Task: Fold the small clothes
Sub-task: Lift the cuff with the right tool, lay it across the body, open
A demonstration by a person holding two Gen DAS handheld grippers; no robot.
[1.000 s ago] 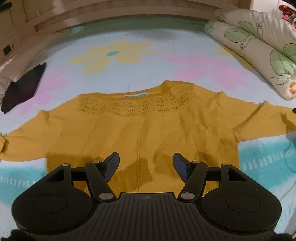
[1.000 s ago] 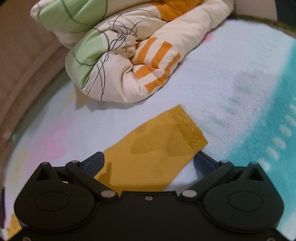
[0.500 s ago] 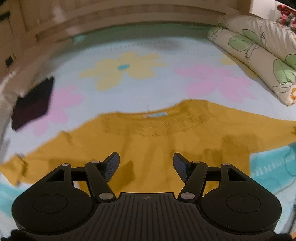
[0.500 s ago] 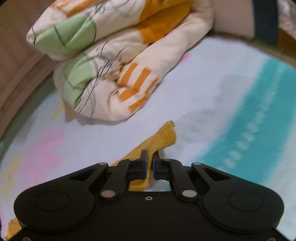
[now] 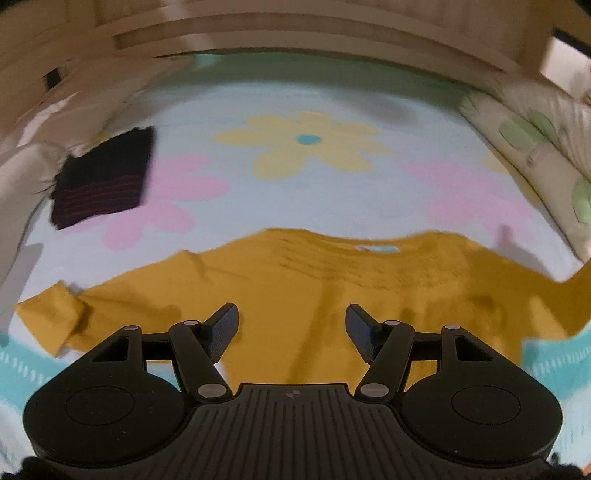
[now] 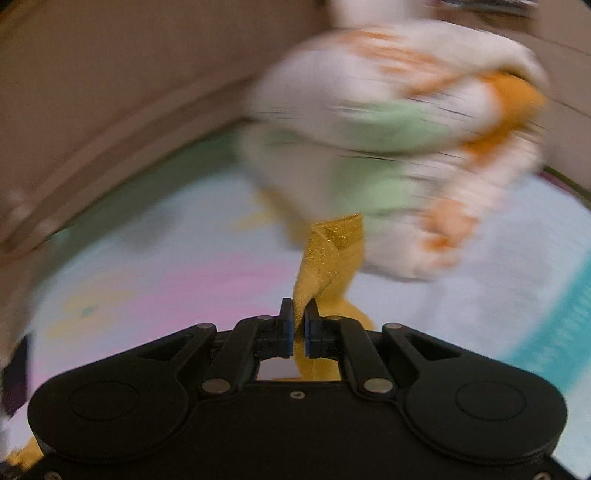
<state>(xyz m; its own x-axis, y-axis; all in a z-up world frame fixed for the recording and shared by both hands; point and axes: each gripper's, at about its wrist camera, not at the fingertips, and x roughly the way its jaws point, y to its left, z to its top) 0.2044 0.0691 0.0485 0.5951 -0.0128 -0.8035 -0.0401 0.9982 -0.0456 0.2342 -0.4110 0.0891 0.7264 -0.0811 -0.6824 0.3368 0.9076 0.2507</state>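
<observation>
A mustard-yellow knit sweater (image 5: 332,295) lies spread flat, front up, on a floral blanket, its neckline away from me. My left gripper (image 5: 291,328) is open and empty, hovering over the sweater's lower body. The sweater's left sleeve ends in a folded cuff (image 5: 55,314) at the left. My right gripper (image 6: 299,321) is shut on the glittery cuff of the sweater's right sleeve (image 6: 328,258) and holds it lifted off the blanket.
A folded dark garment with red stripes (image 5: 103,177) lies at the far left of the blanket (image 5: 306,203). A rolled floral quilt (image 5: 535,147) lies along the right side; it also fills the right wrist view (image 6: 388,129). A wooden headboard (image 5: 295,33) borders the far edge.
My right gripper closed on the sleeve cuff, then lifted and swung it leftward. My left gripper shifted right over the sweater, staying open.
</observation>
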